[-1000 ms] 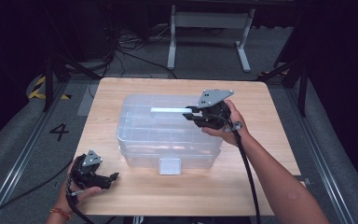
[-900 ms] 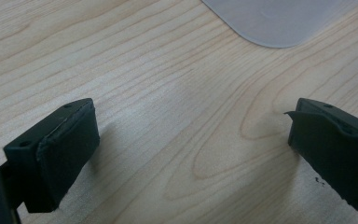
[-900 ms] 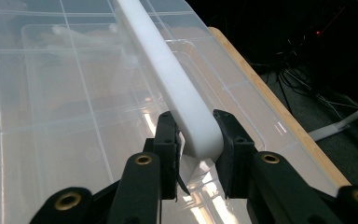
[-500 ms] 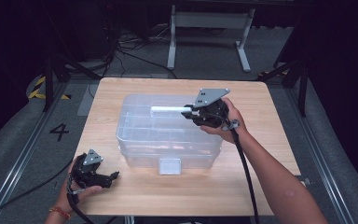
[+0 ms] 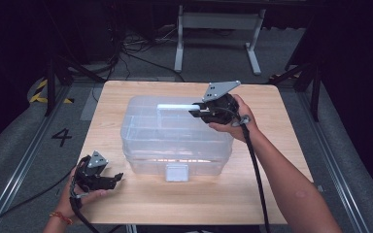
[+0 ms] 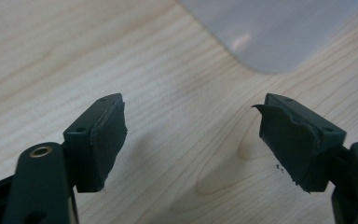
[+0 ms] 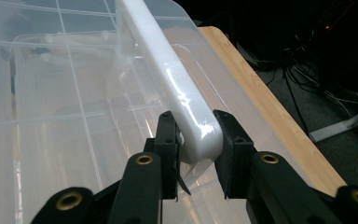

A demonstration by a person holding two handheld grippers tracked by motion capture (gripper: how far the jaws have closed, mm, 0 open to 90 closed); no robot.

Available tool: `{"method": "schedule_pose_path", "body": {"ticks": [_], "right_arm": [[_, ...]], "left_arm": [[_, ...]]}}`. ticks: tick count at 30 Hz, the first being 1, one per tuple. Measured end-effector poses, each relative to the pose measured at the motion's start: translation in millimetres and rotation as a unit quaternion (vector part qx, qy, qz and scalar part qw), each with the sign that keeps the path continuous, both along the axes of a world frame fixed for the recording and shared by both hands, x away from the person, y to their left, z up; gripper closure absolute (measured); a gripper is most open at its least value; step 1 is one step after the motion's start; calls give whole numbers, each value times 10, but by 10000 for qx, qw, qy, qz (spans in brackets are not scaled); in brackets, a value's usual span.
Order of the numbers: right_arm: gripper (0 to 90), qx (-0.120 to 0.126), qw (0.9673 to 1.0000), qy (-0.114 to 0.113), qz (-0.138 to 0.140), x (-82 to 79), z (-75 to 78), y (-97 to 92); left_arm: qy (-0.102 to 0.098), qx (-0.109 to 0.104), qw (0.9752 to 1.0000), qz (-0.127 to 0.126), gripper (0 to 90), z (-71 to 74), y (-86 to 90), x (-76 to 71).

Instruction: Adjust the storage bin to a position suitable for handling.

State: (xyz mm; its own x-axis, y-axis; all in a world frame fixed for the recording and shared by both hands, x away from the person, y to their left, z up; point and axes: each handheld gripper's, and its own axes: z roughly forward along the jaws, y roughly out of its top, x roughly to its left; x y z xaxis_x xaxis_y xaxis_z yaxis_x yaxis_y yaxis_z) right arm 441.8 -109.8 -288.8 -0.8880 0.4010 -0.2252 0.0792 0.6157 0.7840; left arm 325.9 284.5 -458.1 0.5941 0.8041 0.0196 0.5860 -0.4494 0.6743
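Right tool (image 5: 195, 113) is clamped on the end of the white handle bar (image 5: 176, 106) of the clear plastic bin (image 5: 175, 141), pads squeezing it from both sides; in the right gripper view (image 7: 195, 144) the bar (image 7: 168, 70) runs away from the jaws across the bin's lid (image 7: 51, 93). Compared with a second ago, it hasn't really budged, same grip, same spot at the bin's far right corner. Left tool (image 5: 115, 178) sits off the bin's near left corner, low over the worktop (image 5: 141, 204). Its jaws have just been closing a bit, but they're apart with nothing between them, just bare wood (image 6: 186, 140) and the bin's corner (image 6: 270, 32) beyond. Bin sits mid-worktop.
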Motion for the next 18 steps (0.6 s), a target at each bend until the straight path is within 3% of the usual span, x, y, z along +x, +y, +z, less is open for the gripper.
{"method": "schedule_pose_path", "body": {"ticks": [6, 8, 10, 11, 13, 18], "right_arm": [[734, 39, 10000, 59, 1, 34, 21, -6], [734, 52, 10000, 71, -6, 41, 25, -6], [734, 52, 9999, 91, -3, 47, 29, -6], [734, 55, 9999, 128, -15, 61, 39, -7], [733, 63, 9999, 130, -15, 66, 41, -8], [732, 79, 9998, 161, -27, 88, 54, -9]], "left_arm": [[-492, -198, 9986, 30, 306, 311, -2, -70], [-665, -7, 9978, 52, 328, 489, -10, -81], [-767, 39, 9970, 83, 357, 543, -14, -83], [-854, -145, 9962, 101, 362, 628, -16, -90], [-944, -194, 9953, 97, 369, 685, -12, -92], [-1128, -398, 9928, -72, 482, 807, -28, -106]]}}
